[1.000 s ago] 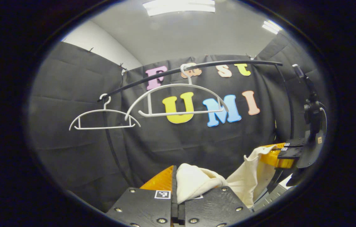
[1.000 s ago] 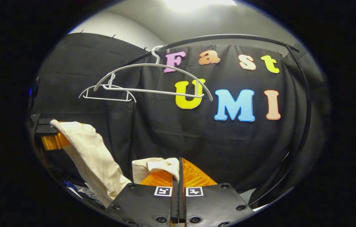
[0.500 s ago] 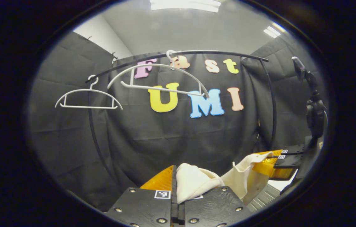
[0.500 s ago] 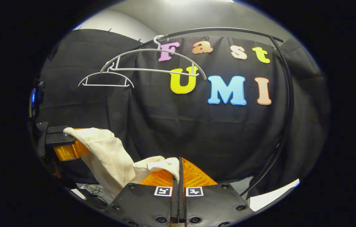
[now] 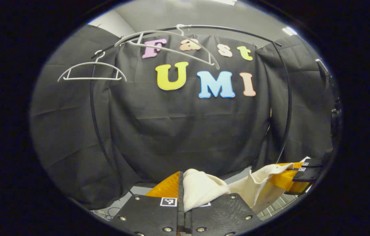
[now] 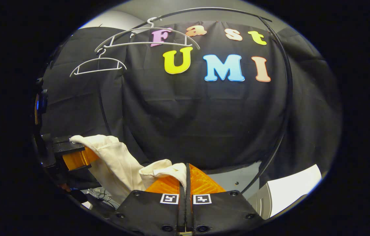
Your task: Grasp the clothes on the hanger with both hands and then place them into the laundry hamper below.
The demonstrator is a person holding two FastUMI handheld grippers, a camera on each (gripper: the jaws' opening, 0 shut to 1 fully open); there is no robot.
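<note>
Both cameras ride low, angled slightly upward at the rail [image 5: 224,29] and hangers [image 6: 98,64]. Both share them, and each seems to glimpse the other tongs [image 5: 298,178] sideways.

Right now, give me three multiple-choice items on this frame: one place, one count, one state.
1. Where is the cream garment?
A. on a hanger
B. held between the two claws
C. on the floor

2. How many white hangers hang on the black rail?
A. one
B. two
C. four

3. What state are the hangers in?
A. both bare
B. both carrying clothes
C. one bare, one carrying clothes

Answers:
1 B: the left claw and the right claw each pinch a part of it.
2 B: a large hanger and a small hanger hang there.
3 A: nothing hangs on either.
</note>
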